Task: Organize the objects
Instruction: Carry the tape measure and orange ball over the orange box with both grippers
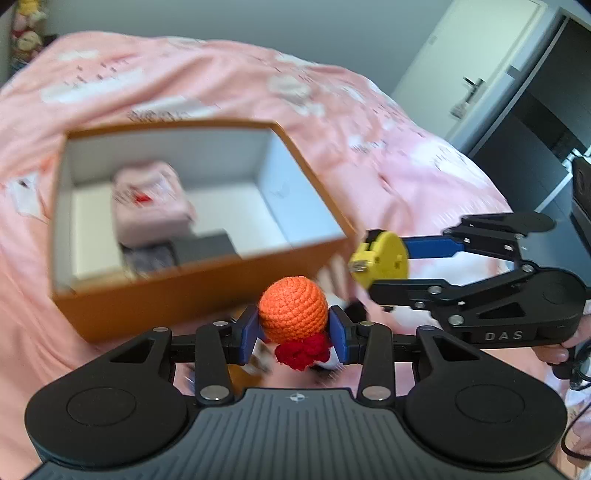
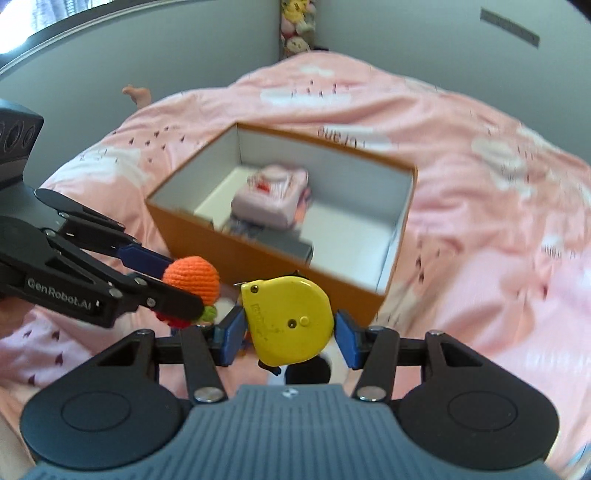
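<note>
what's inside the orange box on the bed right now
Inside the orange box: a pink pouch lying on darker items, one a grey block. What lies beneath the pouch is covered and blurred.

Bright, even daylight, soft shadows only. Strong fisheye: dark corners, walls curve at the rim. Motion blur smears the pink bedspread (image 1: 221, 85) and orange box (image 1: 207, 284); box contents unreadable. Close gripper parts at 6 o'clock stay sharp. Bright window strip (image 2: 55, 14) at 11 o'clock, right view.
</note>
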A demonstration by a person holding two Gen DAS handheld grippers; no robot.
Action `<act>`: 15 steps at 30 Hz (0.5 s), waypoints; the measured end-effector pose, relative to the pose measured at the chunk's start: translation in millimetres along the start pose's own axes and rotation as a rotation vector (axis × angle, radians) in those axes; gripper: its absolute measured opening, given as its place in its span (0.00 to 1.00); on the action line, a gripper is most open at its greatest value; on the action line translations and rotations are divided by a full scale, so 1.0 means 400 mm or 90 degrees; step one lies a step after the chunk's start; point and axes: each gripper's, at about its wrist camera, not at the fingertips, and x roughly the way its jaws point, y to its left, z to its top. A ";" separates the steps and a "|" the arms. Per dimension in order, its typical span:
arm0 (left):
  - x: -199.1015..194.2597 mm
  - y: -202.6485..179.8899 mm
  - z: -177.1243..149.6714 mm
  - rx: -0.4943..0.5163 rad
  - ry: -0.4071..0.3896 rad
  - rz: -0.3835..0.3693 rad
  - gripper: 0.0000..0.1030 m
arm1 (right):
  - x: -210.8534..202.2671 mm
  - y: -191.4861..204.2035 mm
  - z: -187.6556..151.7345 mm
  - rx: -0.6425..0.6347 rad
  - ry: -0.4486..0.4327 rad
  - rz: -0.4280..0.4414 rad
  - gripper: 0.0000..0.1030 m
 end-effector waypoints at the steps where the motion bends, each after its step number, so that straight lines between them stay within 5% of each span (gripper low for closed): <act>1: -0.006 0.010 0.015 -0.003 -0.007 0.009 0.45 | 0.004 -0.003 0.011 -0.002 -0.006 0.000 0.53; 8: 0.030 0.067 0.118 -0.026 -0.005 0.020 0.45 | 0.089 -0.060 0.122 0.030 -0.017 0.001 0.53; 15: 0.149 0.112 0.171 -0.071 0.036 0.022 0.45 | 0.266 -0.120 0.190 0.052 0.092 0.012 0.53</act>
